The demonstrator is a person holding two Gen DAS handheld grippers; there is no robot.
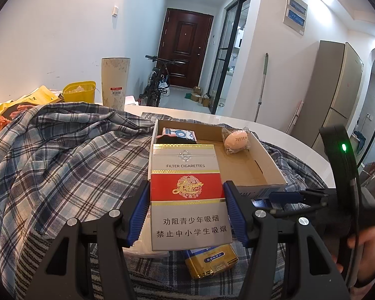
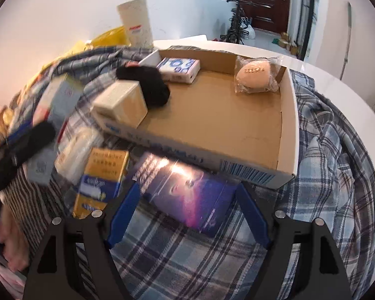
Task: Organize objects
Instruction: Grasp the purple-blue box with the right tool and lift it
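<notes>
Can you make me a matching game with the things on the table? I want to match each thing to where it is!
Things:
1. cigarette pack
2. peach sponge egg
3. purple box
4. gold box

Places:
A. lying on the plaid cloth, between the open pads of the right tool
B. in a far corner inside the cardboard tray
C. squeezed between the pads of the left tool
D. on the cloth, left of the purple box in the right wrist view

Right pairs: 1-C, 2-B, 3-A, 4-D
</notes>
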